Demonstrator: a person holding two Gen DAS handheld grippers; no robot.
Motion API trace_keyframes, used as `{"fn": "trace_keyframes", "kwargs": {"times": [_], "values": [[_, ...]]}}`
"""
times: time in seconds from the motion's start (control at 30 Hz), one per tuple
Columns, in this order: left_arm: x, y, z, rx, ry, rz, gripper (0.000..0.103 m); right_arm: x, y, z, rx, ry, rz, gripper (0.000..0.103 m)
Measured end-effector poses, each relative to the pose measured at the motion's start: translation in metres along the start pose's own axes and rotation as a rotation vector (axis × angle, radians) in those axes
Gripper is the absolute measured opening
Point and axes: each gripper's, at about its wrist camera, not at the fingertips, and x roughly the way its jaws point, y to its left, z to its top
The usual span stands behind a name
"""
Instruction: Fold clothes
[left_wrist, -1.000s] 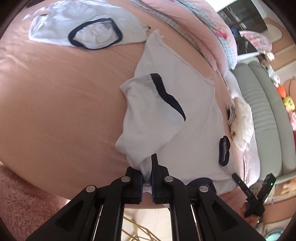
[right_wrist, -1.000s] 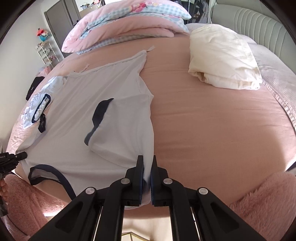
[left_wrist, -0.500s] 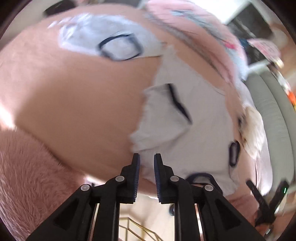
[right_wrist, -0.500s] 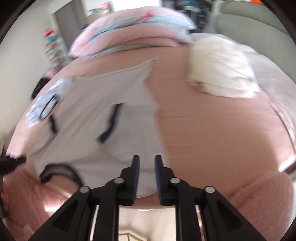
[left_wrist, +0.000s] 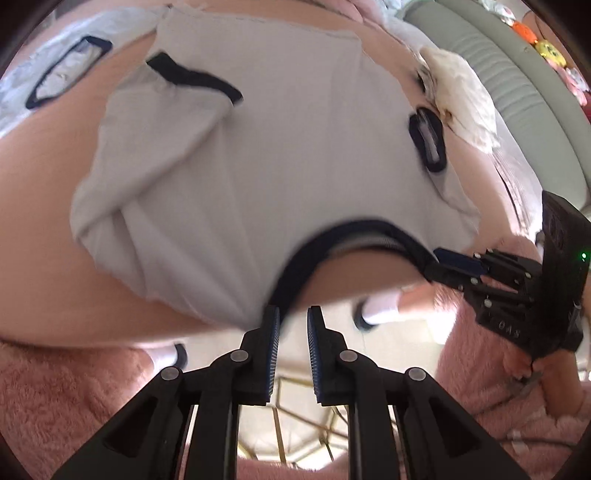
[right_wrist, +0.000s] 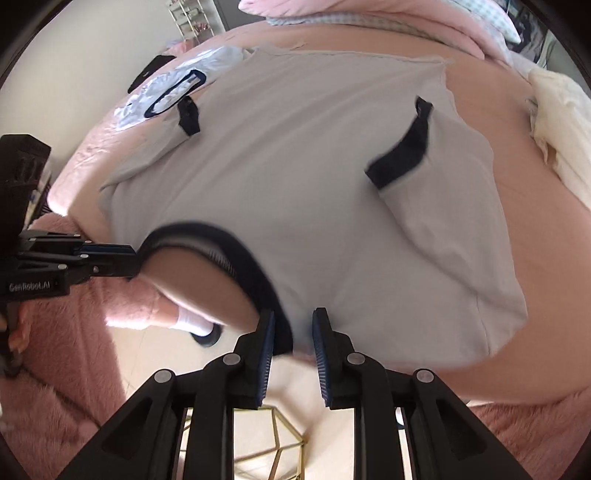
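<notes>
A white T-shirt (left_wrist: 295, 166) (right_wrist: 295, 177) with navy collar and cuffs lies flat on the pink bed (left_wrist: 40, 221), both sleeves folded in over its body. Its collar (left_wrist: 354, 229) (right_wrist: 207, 236) curves at the bed's near edge. My left gripper (left_wrist: 291, 314) stands open at the collar's left end, and floor shows through the gap. My right gripper (right_wrist: 293, 317) is open too, with the collar's right end and some white cloth lying loose between its fingertips. Each gripper appears in the other's view, left gripper (right_wrist: 125, 258) and right gripper (left_wrist: 454, 262), at opposite ends of the collar.
A second white garment with a navy neckline (left_wrist: 62, 70) (right_wrist: 173, 92) lies far left. A folded cream cloth (left_wrist: 461, 99) (right_wrist: 561, 125) sits right, by the grey headboard (left_wrist: 517, 92). Pink pillows (right_wrist: 369, 14) lie at the back. Below are a pink fluffy rug (left_wrist: 55, 398), a gold wire frame (right_wrist: 277, 443) and a person's socked foot (left_wrist: 380, 306).
Both grippers were shut on the shirt's folded sides. They have let go, opened, and moved inward and down to the collar at the bed's near edge.
</notes>
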Motion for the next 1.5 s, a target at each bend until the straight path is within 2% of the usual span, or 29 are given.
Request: {"fn": "trace_keyframes", "kwargs": {"times": [0.13,0.23,0.33,0.4,0.47,0.53,0.6,0.7,0.77,0.87,0.97,1.07,1.17,1.23,1.37,1.5], "values": [[-0.015,-0.009,0.01,0.032,-0.06,-0.029,0.013,-0.021,-0.015,0.003,0.075,-0.029,0.047,0.02],[-0.034,-0.014,0.029,0.064,-0.145,-0.042,0.013,-0.046,-0.02,0.023,0.104,-0.114,0.033,0.02],[-0.055,0.008,0.053,0.032,-0.229,-0.036,0.016,-0.064,-0.038,0.05,0.114,-0.165,-0.011,0.022],[-0.063,0.029,0.076,-0.01,-0.258,-0.01,0.025,-0.07,-0.058,0.076,0.119,-0.167,-0.083,0.027],[-0.071,0.052,0.101,-0.047,-0.287,0.017,0.039,-0.074,-0.078,0.105,0.122,-0.163,-0.157,0.027],[-0.081,0.073,0.125,-0.071,-0.327,0.041,0.04,-0.077,-0.098,0.129,0.121,-0.173,-0.183,0.028],[-0.083,0.086,0.152,-0.064,-0.358,0.057,0.04,-0.077,-0.117,0.153,0.123,-0.172,-0.17,0.029],[-0.076,0.098,0.2,-0.015,-0.352,0.086,0.04,-0.054,-0.136,0.196,0.104,-0.123,-0.136,0.032],[-0.063,0.103,0.232,0.016,-0.316,0.113,0.04,-0.03,-0.146,0.222,0.074,-0.068,-0.149,0.032],[-0.04,0.104,0.273,0.077,-0.329,0.198,0.04,0.007,-0.153,0.257,0.025,-0.009,-0.182,0.032],[-0.017,0.105,0.305,0.14,-0.353,0.272,0.04,0.039,-0.157,0.279,0.006,0.004,-0.218,0.032],[0.018,0.106,0.337,0.216,-0.289,0.299,0.04,0.065,-0.155,0.301,-0.019,0.009,-0.24,0.032],[0.054,0.109,0.36,0.27,-0.223,0.375,0.04,0.098,-0.156,0.322,-0.076,0.03,-0.299,0.032],[0.066,0.116,0.373,0.256,-0.235,0.383,0.04,0.118,-0.163,0.333,-0.094,0.044,-0.326,0.032],[0.066,0.134,0.395,0.164,-0.321,0.355,0.042,0.118,-0.184,0.354,0.007,-0.004,-0.345,0.036],[0.071,0.135,0.412,0.204,-0.326,0.388,0.043,0.121,-0.198,0.363,0.018,-0.026,-0.356,0.039]]}}
